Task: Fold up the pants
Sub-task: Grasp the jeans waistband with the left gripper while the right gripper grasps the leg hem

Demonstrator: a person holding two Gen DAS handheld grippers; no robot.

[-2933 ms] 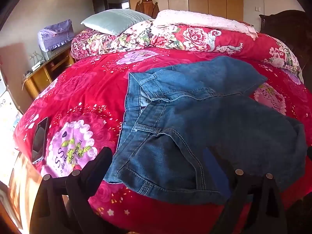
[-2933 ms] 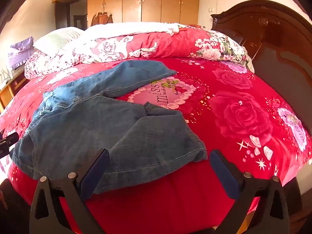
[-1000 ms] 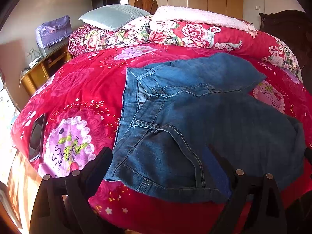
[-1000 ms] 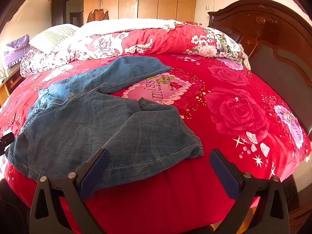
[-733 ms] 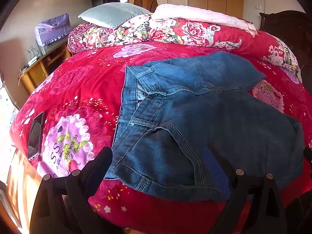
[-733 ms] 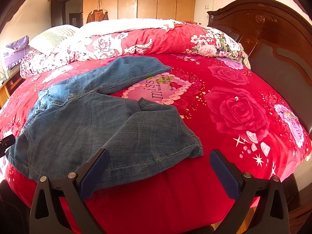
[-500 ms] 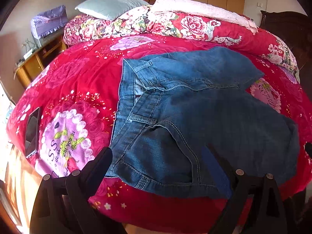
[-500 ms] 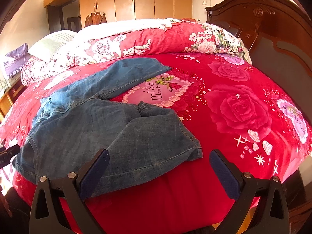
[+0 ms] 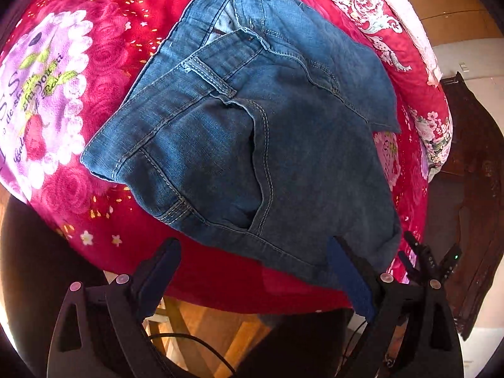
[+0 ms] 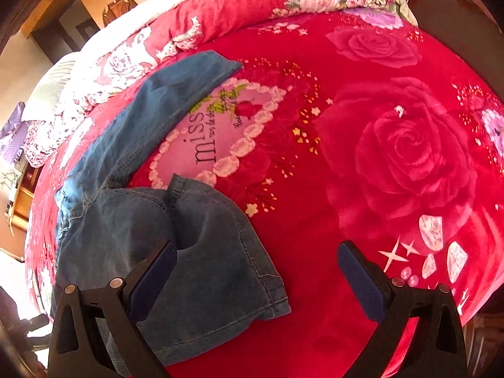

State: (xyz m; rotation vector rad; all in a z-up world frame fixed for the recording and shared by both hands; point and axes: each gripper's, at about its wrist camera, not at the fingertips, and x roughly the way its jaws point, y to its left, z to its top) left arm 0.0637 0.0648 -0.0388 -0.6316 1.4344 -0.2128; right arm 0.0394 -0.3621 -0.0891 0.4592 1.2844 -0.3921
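Red bed [image 10: 393,157] bearing jeans [image 9: 252,132] spread near its edge; left claw [image 9: 255,271] and right claw [image 10: 256,271], both open and empty, approaching for first grasp, likely the hem.

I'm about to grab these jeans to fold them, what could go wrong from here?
The near edge of the jeans hangs over the side of the bed, so a tug may slide them off. The right tool sits open over one leg hem only, so the layers beneath may bunch.
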